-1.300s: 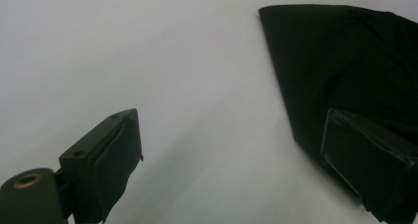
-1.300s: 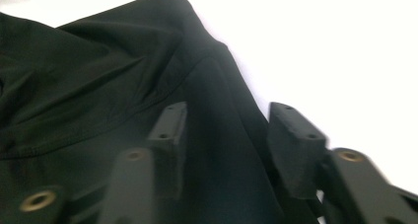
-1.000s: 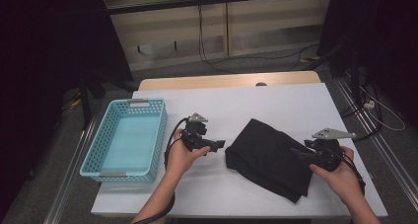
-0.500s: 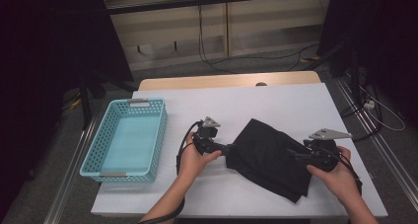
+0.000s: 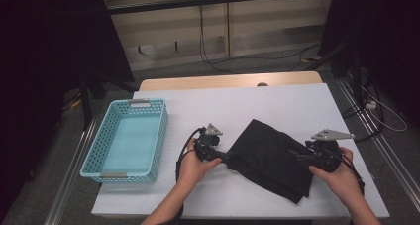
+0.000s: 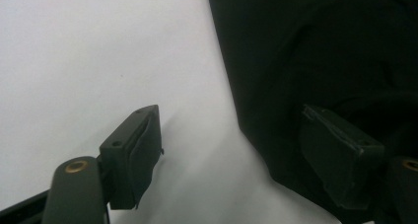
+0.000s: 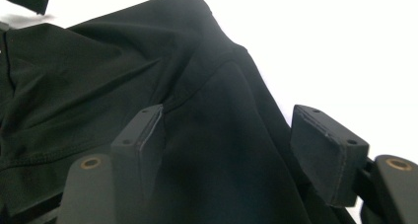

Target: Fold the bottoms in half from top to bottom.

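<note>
A folded black garment (image 5: pixel 272 160) lies on the white tabletop (image 5: pixel 277 106), right of the empty blue basket (image 5: pixel 126 138). The left claw (image 5: pixel 229 158) sits at the garment's left edge; its jaws have just been closing, one over cloth and one over bare tabletop, not yet pinching. The right claw (image 5: pixel 297 155) is released, straddling the right-hand fold. Both appear set to grip opposite edges, probably for folding or lifting.
</note>
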`<state>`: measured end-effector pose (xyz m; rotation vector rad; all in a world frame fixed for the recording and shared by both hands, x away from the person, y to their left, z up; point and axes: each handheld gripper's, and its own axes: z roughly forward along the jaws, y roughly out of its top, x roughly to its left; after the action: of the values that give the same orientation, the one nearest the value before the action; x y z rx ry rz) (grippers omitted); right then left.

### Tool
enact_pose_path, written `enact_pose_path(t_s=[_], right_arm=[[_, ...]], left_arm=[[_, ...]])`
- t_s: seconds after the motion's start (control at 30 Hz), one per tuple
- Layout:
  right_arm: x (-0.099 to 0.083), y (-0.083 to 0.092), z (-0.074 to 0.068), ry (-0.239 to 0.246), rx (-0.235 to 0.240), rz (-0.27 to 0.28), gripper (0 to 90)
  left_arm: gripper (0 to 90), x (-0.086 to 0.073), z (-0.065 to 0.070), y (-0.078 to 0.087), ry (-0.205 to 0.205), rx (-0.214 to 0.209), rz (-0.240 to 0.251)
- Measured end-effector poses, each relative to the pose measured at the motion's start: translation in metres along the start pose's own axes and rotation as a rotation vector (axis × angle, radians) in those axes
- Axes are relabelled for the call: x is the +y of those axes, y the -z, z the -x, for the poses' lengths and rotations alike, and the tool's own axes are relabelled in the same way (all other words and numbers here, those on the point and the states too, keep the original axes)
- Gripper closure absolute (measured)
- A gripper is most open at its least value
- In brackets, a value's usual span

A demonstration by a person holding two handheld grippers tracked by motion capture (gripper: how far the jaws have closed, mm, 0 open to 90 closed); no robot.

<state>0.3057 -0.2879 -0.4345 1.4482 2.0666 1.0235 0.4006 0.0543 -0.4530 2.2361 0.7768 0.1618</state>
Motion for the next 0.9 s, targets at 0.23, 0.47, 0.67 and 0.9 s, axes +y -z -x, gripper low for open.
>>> enact_pose_path(t_s=[0.23,0.47,0.67,0.9], right_arm=[[0.0,0.001,0.0,0.001,0.001,0.001,29.7],[-0.001,0.002,0.0,0.002,-0.001,0.003,29.7],[-0.001,0.004,0.001,0.001,-0.001,0.005,29.7],[-0.001,0.006,0.002,-0.007,-0.003,0.011,29.7]], left_arm=[[33.8,-0.004,0.006,0.001,0.002,-0.008,-0.016],[53.7,-0.003,0.011,0.003,0.005,-0.031,-0.032],[68.0,-0.003,0.009,0.006,0.049,-0.064,-0.059],[80.2,-0.003,0.006,0.007,0.092,-0.102,-0.082]])
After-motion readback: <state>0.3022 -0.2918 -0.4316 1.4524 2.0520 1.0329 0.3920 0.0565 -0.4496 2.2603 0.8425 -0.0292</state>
